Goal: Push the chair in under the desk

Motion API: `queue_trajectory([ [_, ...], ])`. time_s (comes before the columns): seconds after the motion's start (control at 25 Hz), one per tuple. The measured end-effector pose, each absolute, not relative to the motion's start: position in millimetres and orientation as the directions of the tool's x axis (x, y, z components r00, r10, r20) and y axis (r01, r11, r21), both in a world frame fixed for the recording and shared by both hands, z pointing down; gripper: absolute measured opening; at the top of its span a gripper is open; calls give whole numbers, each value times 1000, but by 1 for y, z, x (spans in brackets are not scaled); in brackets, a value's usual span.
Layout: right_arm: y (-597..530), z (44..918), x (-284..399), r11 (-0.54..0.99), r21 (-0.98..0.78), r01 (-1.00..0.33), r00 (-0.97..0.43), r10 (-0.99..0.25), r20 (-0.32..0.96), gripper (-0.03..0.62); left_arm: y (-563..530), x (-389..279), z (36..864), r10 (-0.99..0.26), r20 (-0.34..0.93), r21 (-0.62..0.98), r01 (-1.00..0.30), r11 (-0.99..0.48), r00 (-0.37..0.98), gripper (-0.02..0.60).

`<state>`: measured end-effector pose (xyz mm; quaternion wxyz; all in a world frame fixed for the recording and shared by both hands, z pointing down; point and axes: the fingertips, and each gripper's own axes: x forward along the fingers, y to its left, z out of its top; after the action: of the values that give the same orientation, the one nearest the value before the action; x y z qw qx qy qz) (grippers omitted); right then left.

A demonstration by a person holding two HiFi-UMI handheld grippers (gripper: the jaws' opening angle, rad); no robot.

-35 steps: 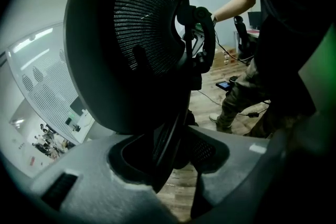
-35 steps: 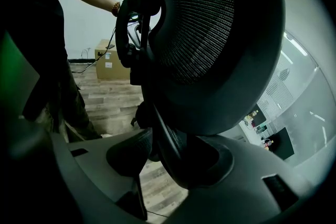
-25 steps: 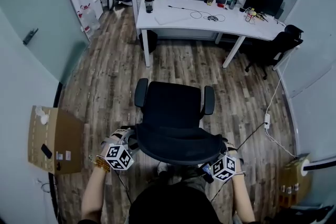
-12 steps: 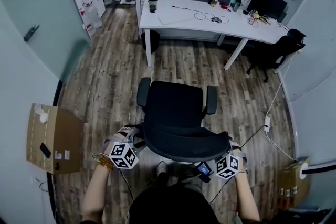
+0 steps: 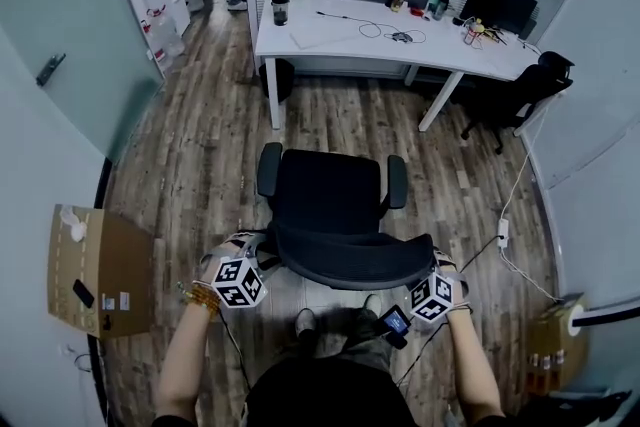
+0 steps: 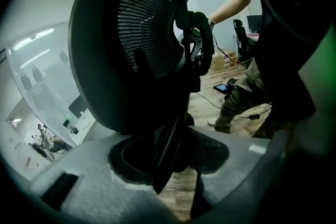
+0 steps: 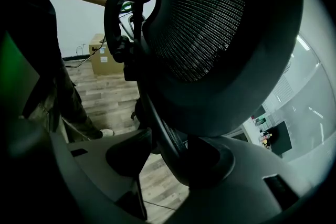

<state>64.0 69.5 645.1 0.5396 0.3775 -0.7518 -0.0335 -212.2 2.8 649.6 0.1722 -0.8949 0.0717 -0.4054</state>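
A black office chair (image 5: 330, 200) stands on the wood floor, facing the white desk (image 5: 340, 40) at the far side. Its mesh backrest (image 5: 350, 260) is nearest me. My left gripper (image 5: 262, 250) holds the backrest's left rim, my right gripper (image 5: 428, 270) its right rim. In the left gripper view the mesh backrest (image 6: 147, 34) fills the frame and its dark rim runs down between the left gripper (image 6: 173, 157) jaws. In the right gripper view the backrest (image 7: 210, 23) rim likewise sits in the right gripper (image 7: 168, 155), whose jaws have just been closing on it.
A cardboard box (image 5: 95, 270) sits on the floor at the left. A second black chair (image 5: 520, 90) stands by the desk's right end. A cable and power strip (image 5: 503, 233) lie at the right. Bottles, a monitor and cables crowd the desk top. A dark bin (image 5: 283, 77) is under the desk.
The chair has rolled a little way toward the desk, and both grippers have gone forward with it on the backrest rim.
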Motion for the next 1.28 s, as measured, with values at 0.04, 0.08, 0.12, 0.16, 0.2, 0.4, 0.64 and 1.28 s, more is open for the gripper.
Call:
queue_trajectory([
  [0.04, 67, 645, 66, 713, 457, -531, -132, -603, 787, 215, 0, -210, 650, -263, 704, -361, 14, -932, 659, 183],
  [0.08, 65, 644, 68, 714, 458, -530, -131, -602, 788, 215, -2, -208, 650, -259, 706, -358, 16, -934, 659, 180],
  [0.12, 62, 644, 70, 715, 459, -528, -130, -602, 788, 213, -4, -206, 650, -258, 707, -357, 16, -934, 658, 179],
  [0.16, 59, 645, 71, 715, 459, -526, -131, -602, 788, 213, -7, -205, 650, -260, 707, -356, 15, -934, 658, 179],
  [0.2, 56, 646, 71, 717, 458, -525, -135, -602, 787, 214, -10, -205, 650, -261, 708, -356, 12, -935, 656, 179],
  [0.4, 45, 647, 84, 723, 462, -514, -140, -602, 786, 213, -17, -193, 651, -263, 712, -345, -1, -938, 651, 178],
  [0.64, 33, 646, 98, 732, 452, -509, -146, -591, 793, 212, -25, -180, 651, -271, 718, -341, -15, -940, 641, 181],
  [1.28, 6, 645, 137, 752, 436, -494, -160, -572, 805, 210, -50, -140, 650, -273, 740, -309, -49, -950, 615, 187],
])
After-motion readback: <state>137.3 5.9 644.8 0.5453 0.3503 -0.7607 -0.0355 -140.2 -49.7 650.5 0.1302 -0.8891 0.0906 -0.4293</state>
